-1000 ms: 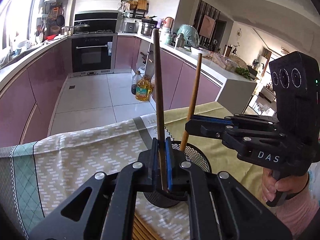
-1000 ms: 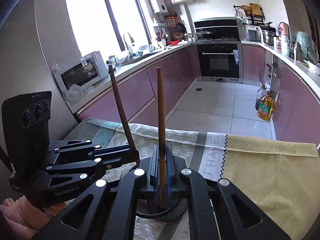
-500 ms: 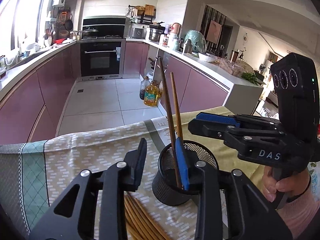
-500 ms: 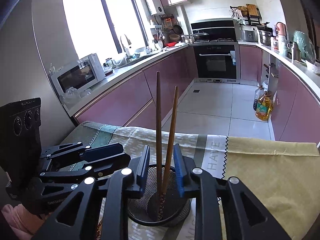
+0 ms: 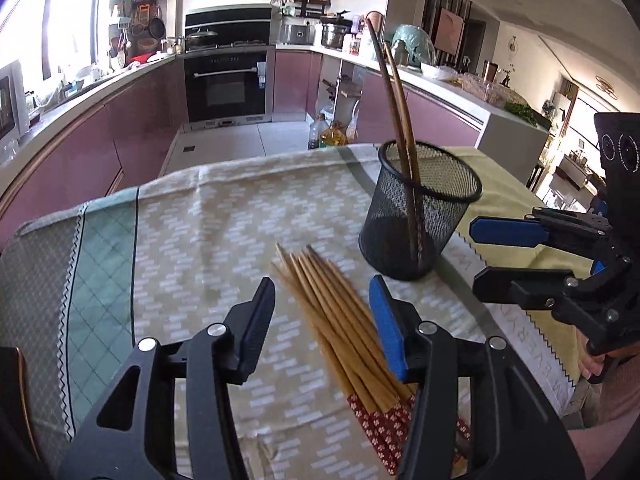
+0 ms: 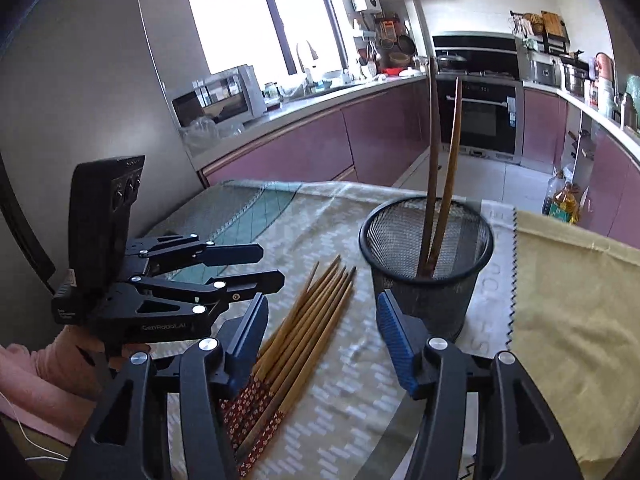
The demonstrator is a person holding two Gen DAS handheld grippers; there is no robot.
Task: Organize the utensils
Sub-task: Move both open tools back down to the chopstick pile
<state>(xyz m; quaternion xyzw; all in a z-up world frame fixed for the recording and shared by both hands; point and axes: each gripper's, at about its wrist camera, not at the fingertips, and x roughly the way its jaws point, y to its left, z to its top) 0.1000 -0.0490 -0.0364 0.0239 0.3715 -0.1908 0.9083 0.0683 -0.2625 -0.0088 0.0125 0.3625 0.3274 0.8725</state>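
Both jaws just opened, nothing between them: left gripper (image 5: 322, 322) and right gripper (image 6: 322, 338) over the chopstick bundle (image 5: 340, 320) near the table's front edge (tightly packed). Beyond, mesh cup (image 5: 420, 216) holds two chopsticks (image 6: 440, 168); grabbing several or bumping it seems likely.

White lettering reading "GenRobot.AI" runs along the side of the left tongs (image 6: 256, 266), up ahead and to the left of the right tongs (image 6: 322, 320). Pale capitals are printed on the tablecloth (image 5: 516, 322) strip between both tongs, too warped and cut off to read.
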